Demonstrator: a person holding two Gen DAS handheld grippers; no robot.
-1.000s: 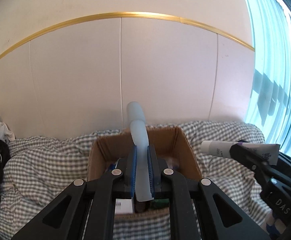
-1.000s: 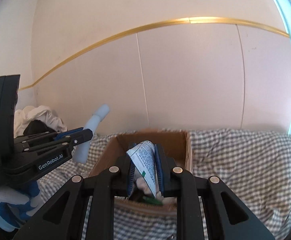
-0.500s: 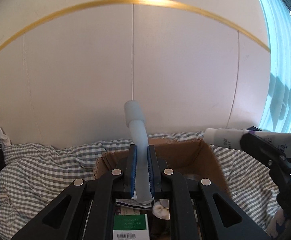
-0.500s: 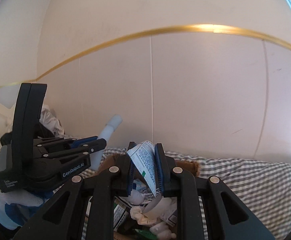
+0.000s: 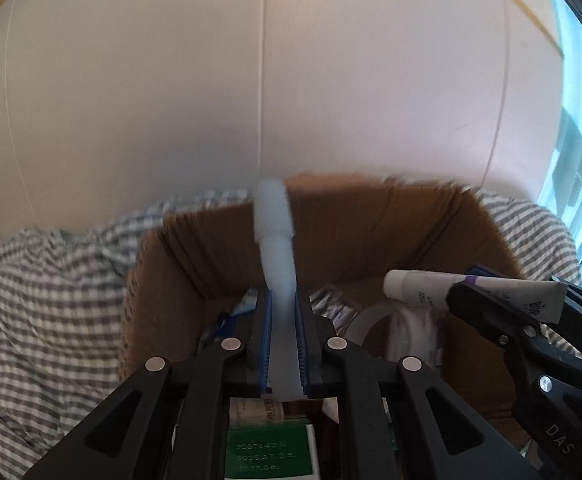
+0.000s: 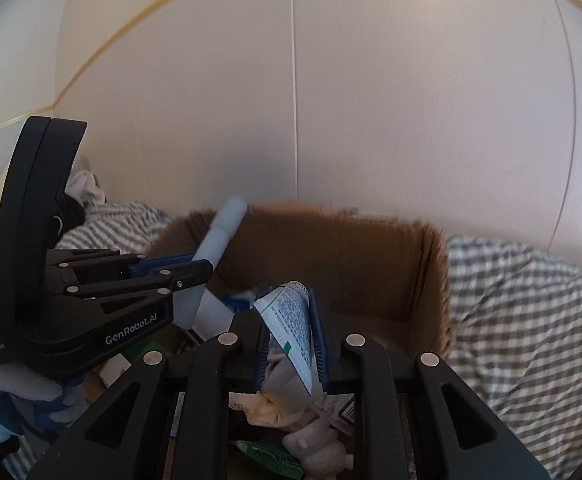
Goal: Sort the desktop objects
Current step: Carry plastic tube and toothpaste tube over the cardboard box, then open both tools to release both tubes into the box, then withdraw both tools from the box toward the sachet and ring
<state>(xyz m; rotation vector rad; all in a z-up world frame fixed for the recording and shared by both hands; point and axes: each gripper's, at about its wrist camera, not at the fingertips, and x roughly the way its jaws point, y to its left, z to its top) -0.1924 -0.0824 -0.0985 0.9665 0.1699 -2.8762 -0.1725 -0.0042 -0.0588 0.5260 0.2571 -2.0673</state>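
Two handheld grippers hang over an open cardboard box (image 5: 371,232), each carrying one item to drop in. The left gripper (image 5: 283,304) has its jaws nearly closed on a pale blue tube (image 5: 273,216), which sticks forward and upward past the fingertips, its capped end above the box's far wall. The right gripper (image 6: 291,312) has its jaws nearly closed on the flat end of a white printed tube (image 6: 291,320); in the left view that tube's body (image 5: 451,286) pokes sideways from the jaws.

The step in hand looks like delivery into the box, which sits on a grey checked cloth (image 5: 51,288). Below both sets of jaws lie wrappers and a green packet (image 5: 269,456). The next move likely calls for opening each pair of jaws over the box's inside.

Both grippers tilt forward and down. A gloved hand (image 6: 15,396) holds the left one.
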